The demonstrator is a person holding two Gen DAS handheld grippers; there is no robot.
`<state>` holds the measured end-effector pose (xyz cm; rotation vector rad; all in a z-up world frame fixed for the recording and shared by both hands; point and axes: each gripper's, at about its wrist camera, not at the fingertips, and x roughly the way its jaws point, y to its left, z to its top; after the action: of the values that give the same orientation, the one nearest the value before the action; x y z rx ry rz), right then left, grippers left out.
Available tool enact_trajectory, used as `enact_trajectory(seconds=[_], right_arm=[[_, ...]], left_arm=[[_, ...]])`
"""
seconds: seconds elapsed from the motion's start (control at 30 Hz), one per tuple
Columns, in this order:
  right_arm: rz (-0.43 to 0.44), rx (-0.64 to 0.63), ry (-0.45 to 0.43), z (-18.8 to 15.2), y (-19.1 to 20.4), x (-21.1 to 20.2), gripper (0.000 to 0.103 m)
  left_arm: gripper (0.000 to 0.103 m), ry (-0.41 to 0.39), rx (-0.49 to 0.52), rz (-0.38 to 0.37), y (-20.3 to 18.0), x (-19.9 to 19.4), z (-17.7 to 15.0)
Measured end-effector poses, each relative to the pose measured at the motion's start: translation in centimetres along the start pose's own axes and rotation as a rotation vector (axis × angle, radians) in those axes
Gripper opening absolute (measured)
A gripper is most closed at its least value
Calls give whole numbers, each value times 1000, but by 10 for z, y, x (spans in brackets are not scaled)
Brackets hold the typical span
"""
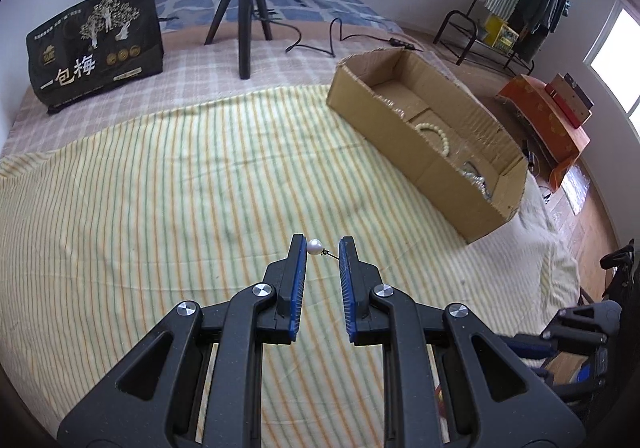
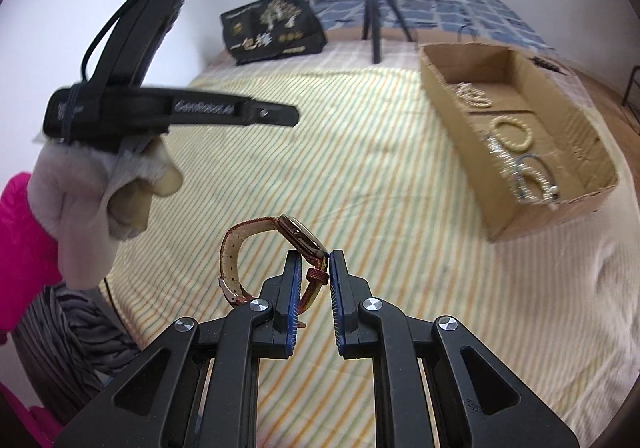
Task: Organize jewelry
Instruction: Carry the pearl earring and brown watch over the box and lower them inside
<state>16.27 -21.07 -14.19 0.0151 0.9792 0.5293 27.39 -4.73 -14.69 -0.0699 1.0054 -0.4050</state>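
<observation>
My left gripper (image 1: 323, 248) is shut on a pearl earring (image 1: 315, 247): the white pearl touches the left pad and its thin post touches the right pad, above the striped bedsheet. My right gripper (image 2: 311, 260) is shut on a wristwatch (image 2: 298, 238) with a reddish-brown strap, which loops out to the left. An open cardboard box (image 1: 404, 124) lies to the right on the bed and holds a cream bead bracelet (image 1: 438, 138) and silvery chains. The right wrist view shows the box (image 2: 560, 116), the bracelet (image 2: 513, 133) and the chains (image 2: 528, 180) too.
The left hand-held gripper (image 2: 172, 112), held by a gloved hand, is at the left in the right wrist view. A black printed bag (image 1: 94, 44) and a black tripod (image 1: 244, 16) stand at the back of the bed. A clothes rack (image 1: 516, 4) stands far right.
</observation>
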Motion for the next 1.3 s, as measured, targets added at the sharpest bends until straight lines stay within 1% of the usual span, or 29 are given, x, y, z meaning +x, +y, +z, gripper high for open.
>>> enact_trajectory(seconds=[0.23, 0.4, 0.73, 0.9, 1.17, 1.3], right_arm=[[-55, 55, -52, 17, -34, -20, 12], [-97, 93, -85, 31, -58, -32, 12], [-177, 134, -107, 50, -103, -45, 12], [-208, 148, -111, 58, -125, -50, 12], [-251, 179, -120, 65, -157, -54, 12], [-266, 182, -109, 67, -167, -51, 12]], left_arm=[[15, -27, -10, -22, -10, -1, 15], [15, -42, 8, -33, -21, 0, 26], [15, -59, 21, -63, -42, 12, 54], [15, -67, 38, -70, -55, 23, 71], [15, -63, 62, -71, -74, 54, 96], [15, -63, 66, -76, -82, 67, 110]])
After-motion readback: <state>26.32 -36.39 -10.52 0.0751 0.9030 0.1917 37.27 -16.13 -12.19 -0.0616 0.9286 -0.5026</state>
